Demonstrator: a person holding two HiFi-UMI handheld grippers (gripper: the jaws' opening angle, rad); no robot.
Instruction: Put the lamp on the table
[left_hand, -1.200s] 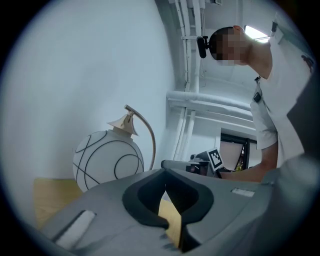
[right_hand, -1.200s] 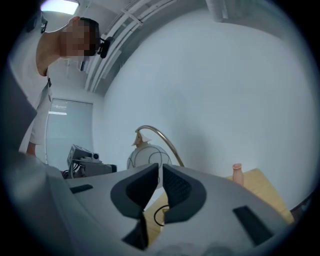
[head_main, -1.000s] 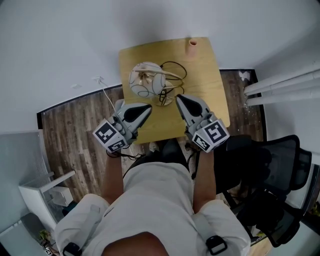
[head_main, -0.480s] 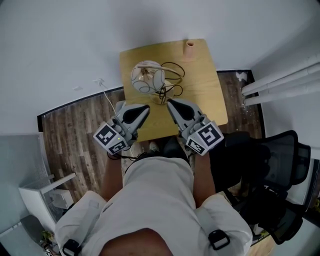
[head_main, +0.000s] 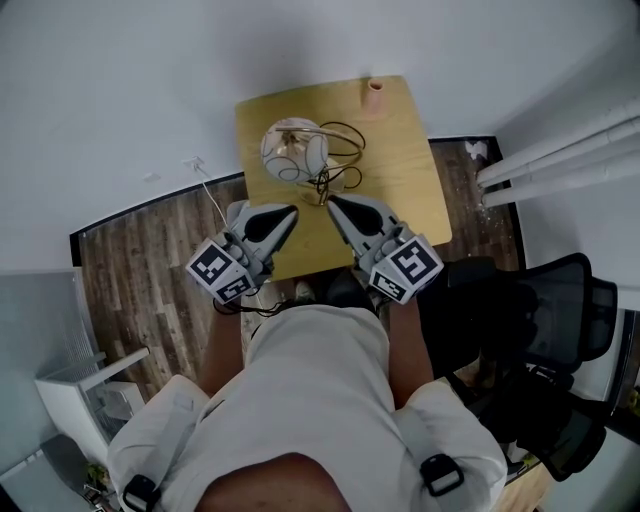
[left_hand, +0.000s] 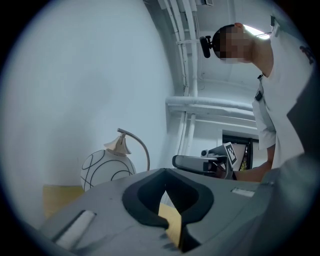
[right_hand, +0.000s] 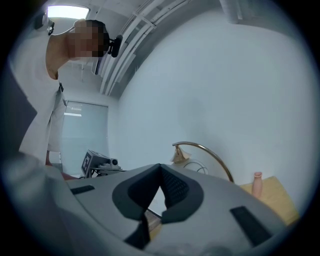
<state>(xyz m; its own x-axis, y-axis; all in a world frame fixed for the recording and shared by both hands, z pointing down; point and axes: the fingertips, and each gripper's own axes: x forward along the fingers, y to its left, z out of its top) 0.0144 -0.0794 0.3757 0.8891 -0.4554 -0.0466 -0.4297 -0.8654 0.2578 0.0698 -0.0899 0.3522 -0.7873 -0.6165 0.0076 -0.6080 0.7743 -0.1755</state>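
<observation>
Head view: lamp (head_main: 293, 150) sits on the worktop (head_main: 400, 175). Left claw (head_main: 290, 211) and right claw (head_main: 333, 202) are squeezed tight, holding nothing. Job looks done; hands can rest.

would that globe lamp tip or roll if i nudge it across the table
The lamp likely tips rather than slides: big round globe, thin arched arm. The globe looks like glass, probably fragile. Its loose cord would drag limply.

Pink vase (head_main: 375, 96) at far corner; black chair (head_main: 560, 310) right.

White shirt (head_main: 315, 385), grey left hand-held gripper (head_main: 292, 210), grey right hand-held gripper (head_main: 332, 200)
</observation>
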